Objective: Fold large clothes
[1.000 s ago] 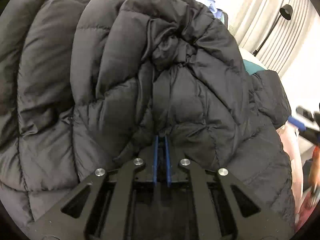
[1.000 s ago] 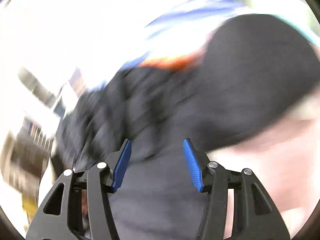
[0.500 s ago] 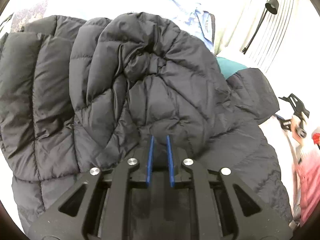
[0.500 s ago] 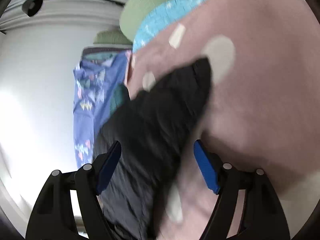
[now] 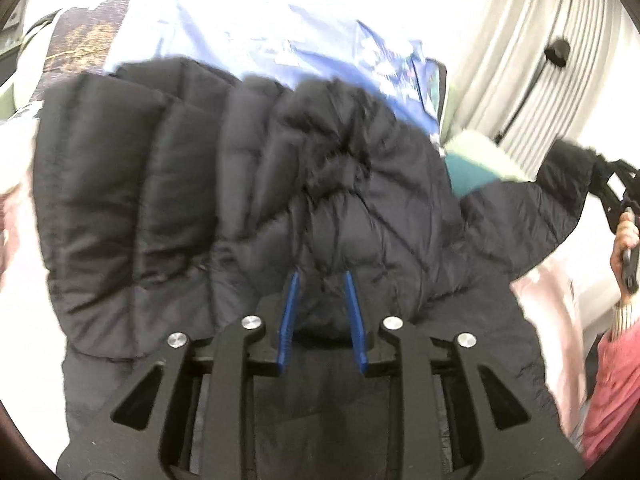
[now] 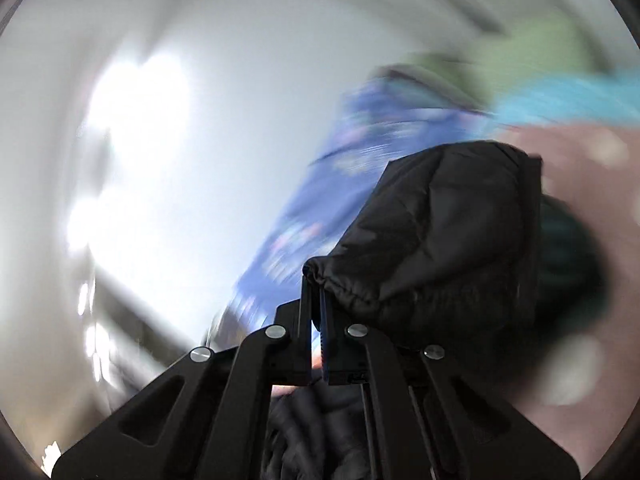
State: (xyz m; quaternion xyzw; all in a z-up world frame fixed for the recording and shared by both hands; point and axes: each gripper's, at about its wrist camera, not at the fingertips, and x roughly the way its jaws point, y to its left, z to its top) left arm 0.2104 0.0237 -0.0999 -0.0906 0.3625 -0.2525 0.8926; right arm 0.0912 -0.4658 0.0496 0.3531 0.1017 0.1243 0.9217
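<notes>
A black quilted puffer jacket (image 5: 240, 200) lies bundled on the bed and fills the left wrist view. My left gripper (image 5: 321, 280) hangs just over its near fold. Its jaws are opening, with a bulge of fabric between the blue pads (image 5: 291, 300), which stand apart from it. The jacket's sleeve (image 5: 560, 184) stretches off to the right. My right gripper (image 5: 612, 188) holds its end, lifted off the bed. In the right wrist view the right gripper (image 6: 316, 284) is shut on the gathered cuff (image 6: 420, 248), and the rest of that view is blurred.
A blue patterned cloth (image 5: 320, 48) lies behind the jacket, with a green and teal cushion (image 5: 480, 156) at its right. The pink spotted bed cover (image 6: 580, 360) spreads under everything. A ribbed curtain (image 5: 560, 20) hangs at the far right. A person's hand (image 5: 626, 232) and pink sleeve (image 5: 612, 380) are at the right edge.
My left gripper has let go of the jacket fold, parted its pads and pulled up and back. My right gripper has closed on the sleeve cuff and raised it.
</notes>
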